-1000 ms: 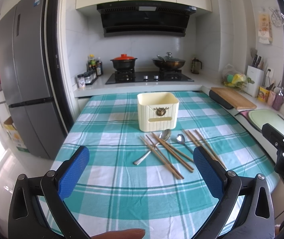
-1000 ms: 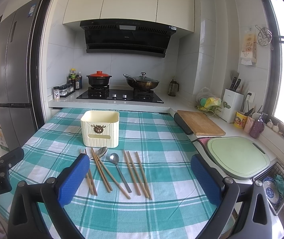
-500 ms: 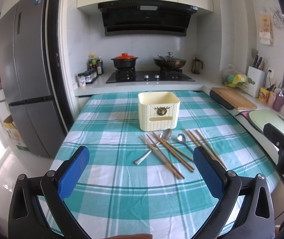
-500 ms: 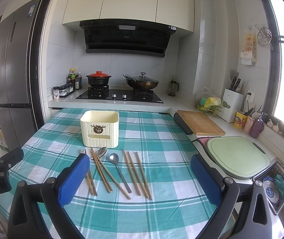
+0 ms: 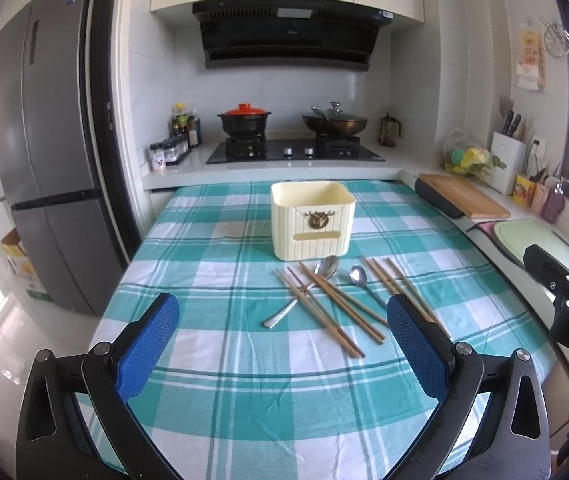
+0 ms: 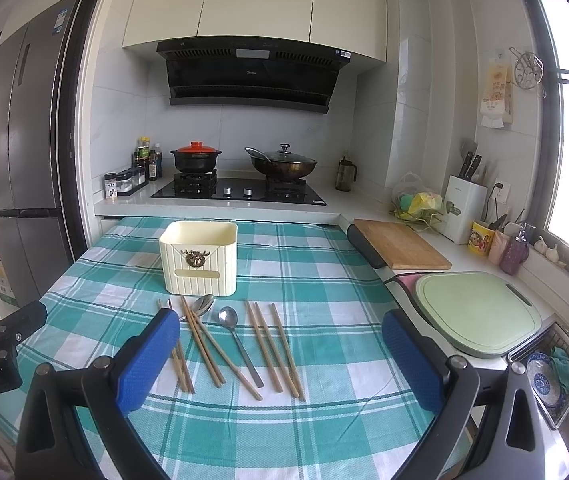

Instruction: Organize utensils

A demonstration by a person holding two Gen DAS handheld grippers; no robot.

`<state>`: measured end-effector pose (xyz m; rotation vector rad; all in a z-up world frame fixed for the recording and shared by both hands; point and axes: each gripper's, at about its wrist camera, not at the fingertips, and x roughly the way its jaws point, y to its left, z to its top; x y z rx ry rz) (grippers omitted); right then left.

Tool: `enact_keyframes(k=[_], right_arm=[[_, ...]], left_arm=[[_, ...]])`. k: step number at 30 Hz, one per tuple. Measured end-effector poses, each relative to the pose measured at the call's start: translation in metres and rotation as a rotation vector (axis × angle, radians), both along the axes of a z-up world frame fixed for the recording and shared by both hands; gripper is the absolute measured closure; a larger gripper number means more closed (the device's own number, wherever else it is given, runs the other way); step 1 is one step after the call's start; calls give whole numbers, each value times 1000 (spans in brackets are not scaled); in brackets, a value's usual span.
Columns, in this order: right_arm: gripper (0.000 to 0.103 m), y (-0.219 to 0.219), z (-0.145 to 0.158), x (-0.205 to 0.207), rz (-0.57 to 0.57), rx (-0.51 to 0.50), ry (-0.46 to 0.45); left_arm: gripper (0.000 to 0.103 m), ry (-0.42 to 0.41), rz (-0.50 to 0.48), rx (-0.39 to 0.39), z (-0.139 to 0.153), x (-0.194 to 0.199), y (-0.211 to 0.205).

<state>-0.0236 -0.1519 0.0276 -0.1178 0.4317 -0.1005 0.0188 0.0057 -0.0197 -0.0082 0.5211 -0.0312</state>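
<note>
Room: kitchen, grey fridge (image 5: 56, 152) far left of the fingers, hob (image 5: 294, 150) with a red-lidded pot (image 5: 244, 118) and a lidded wok (image 5: 334, 120) straight ahead under a black hood (image 5: 290, 32).
Surface: teal-and-white checked tablecloth (image 5: 212, 252) spread ahead of and beneath both pairs of fingers.
Left gripper (image 5: 280, 334): blue pads spread wide, nothing between them, held above the near part of the cloth.
Holder (image 5: 312, 220): cream ribbed box with a brass emblem, upright, open top, beyond the left fingers and slightly right of their middle.
Utensils, left view: large spoon (image 5: 304, 290) lying diagonally, bowl just in front of the holder, crossed by chopsticks (image 5: 324, 308); small spoon (image 5: 358, 278) just right of it; another group of chopsticks (image 5: 394, 282) running down toward the right-hand pad.
Right gripper (image 6: 278, 354): blue pads spread wide, empty, above the near cloth; seen at the far right edge of the left view too.
Utensils, right view: all between the two pads; leftmost chopsticks (image 6: 182, 364) partly hidden behind the left-hand pad, small spoon (image 6: 236, 336) in the middle, three parallel chopsticks (image 6: 274, 350) right of it.
Counter right of the fingers: wooden board (image 6: 402, 244), pale green board (image 6: 476, 312), white knife block (image 6: 464, 208).
</note>
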Motion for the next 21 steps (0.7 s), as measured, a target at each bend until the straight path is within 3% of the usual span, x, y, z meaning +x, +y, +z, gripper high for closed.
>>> enact_keyframes(k=[21], right_arm=[[0,-4,-1,3,-4,7,8]], left_arm=[[0,-3,0,-21,2,4,3]])
